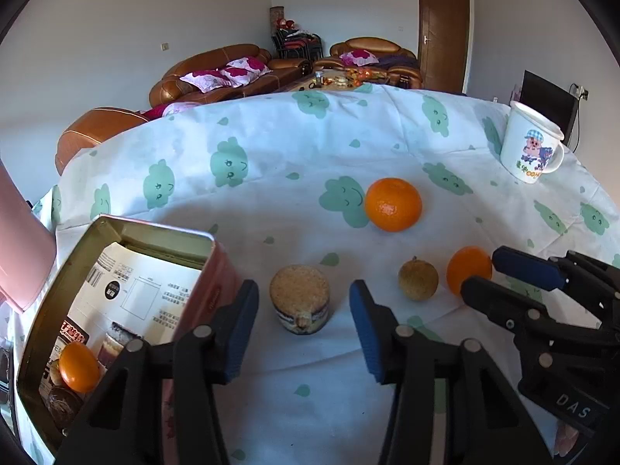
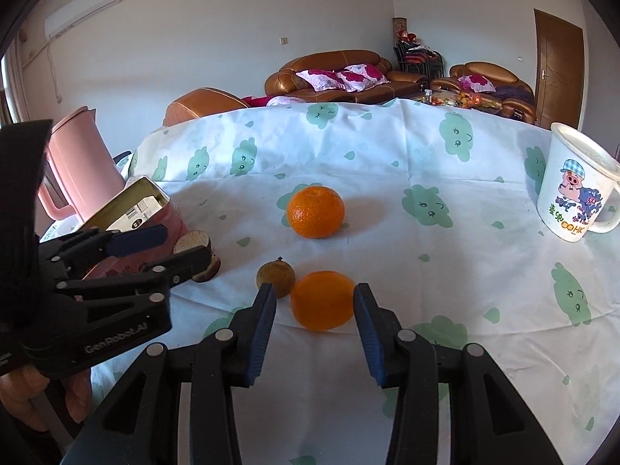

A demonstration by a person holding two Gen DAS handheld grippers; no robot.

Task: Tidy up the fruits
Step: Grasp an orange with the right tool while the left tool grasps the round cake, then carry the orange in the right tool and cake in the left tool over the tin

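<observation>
here, on a cloud-print tablecloth (image 1: 271,147), two hand-held grippers are working at sorting fruit into an open tin (image 1: 50,271) that is already holding one small orange (image 1: 78,367). the right gripper (image 2: 314,325) is framing a second orange (image 2: 322,300), its fingers apart and seemingly not yet pressing; closing and lifting toward the tin looks next. the left gripper (image 1: 300,329) is standing open around a small round cake (image 1: 300,298), touching nothing. a brown fruit (image 2: 277,277) and a bigger orange (image 2: 316,212) are still waiting.
</observation>
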